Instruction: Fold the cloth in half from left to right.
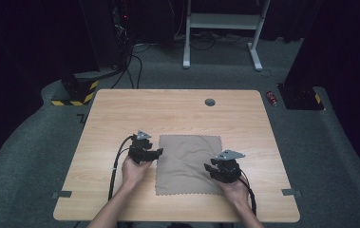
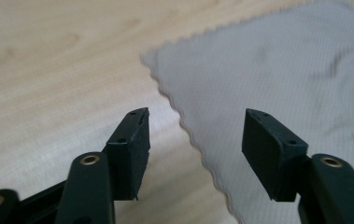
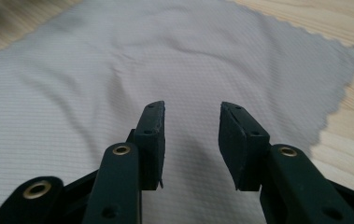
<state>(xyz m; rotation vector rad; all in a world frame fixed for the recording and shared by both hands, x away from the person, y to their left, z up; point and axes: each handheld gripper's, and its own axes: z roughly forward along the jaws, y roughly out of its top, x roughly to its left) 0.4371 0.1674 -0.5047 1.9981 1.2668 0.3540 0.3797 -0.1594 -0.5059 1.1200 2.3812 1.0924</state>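
A grey-brown cloth point(image 1: 187, 164) with zigzag edges lies flat on the wooden table point(image 1: 177, 111), slightly rumpled in the middle. My left gripper point(image 1: 158, 153) hovers at the cloth's left edge, jaws open and empty; in the left gripper view the cloth's edge point(image 2: 184, 126) runs between the two jaws point(image 2: 195, 149). My right gripper point(image 1: 208, 168) is over the cloth's right part, near its lower right. Its jaws stand apart with nothing between them, above the cloth point(image 3: 118, 84) in the right gripper view point(image 3: 191, 140).
A small round grey grommet point(image 1: 210, 102) sits near the table's far edge. Bare wood surrounds the cloth on all sides. Cables trail from both grippers toward the near edge. Beyond the table are a white desk frame point(image 1: 222, 28) and dark equipment on carpet.
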